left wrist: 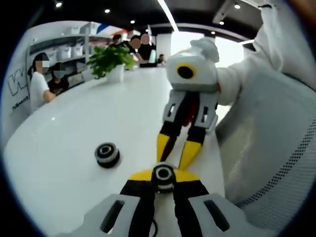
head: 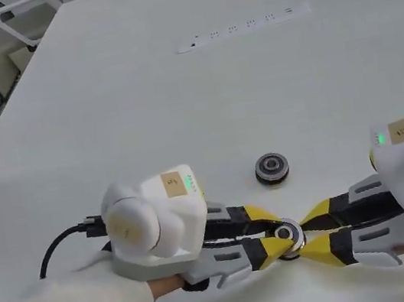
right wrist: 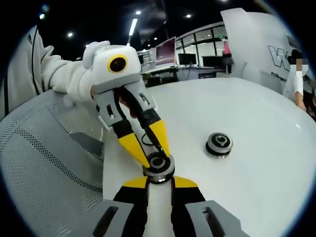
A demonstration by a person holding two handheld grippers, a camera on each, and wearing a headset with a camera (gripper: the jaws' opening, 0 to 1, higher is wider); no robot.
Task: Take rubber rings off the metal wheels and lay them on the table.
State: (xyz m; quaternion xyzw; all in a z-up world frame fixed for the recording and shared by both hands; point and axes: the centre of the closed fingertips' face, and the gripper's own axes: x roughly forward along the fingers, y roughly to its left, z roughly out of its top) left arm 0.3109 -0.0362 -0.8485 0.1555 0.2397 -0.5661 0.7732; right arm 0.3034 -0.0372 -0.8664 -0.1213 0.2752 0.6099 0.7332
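Progress: as far as the views show, no ring has yet been laid on the table [head: 179, 108]; both wheels carry their dark bands, so I judge the task to be at its first removal, with two rings outstanding.

Left gripper [left wrist: 163, 177]: enters the head view from 9 o'clock; its yellow fingers [left wrist: 141, 175] are drawn in on the metal wheel [head: 288, 236], one at each side, pinching it; in the left gripper view the wheel sits squarely between the tips.

Metal wheel: low at the table's near edge, caught between the two grippers' tips; whether it rests on the surface or is lifted just clear, I cannot tell.

Second metal wheel [head: 272, 168]: free on the table at 12 o'clock of the held one, near but apart from both grippers; its rubber ring [head: 259, 172] appears to be in place.

Right gripper [right wrist: 159, 181]: enters from 3 o'clock; its fingers [right wrist: 186, 182] are closed onto the near rim of the same wheel; whether they hold rubber or metal cannot be determined.
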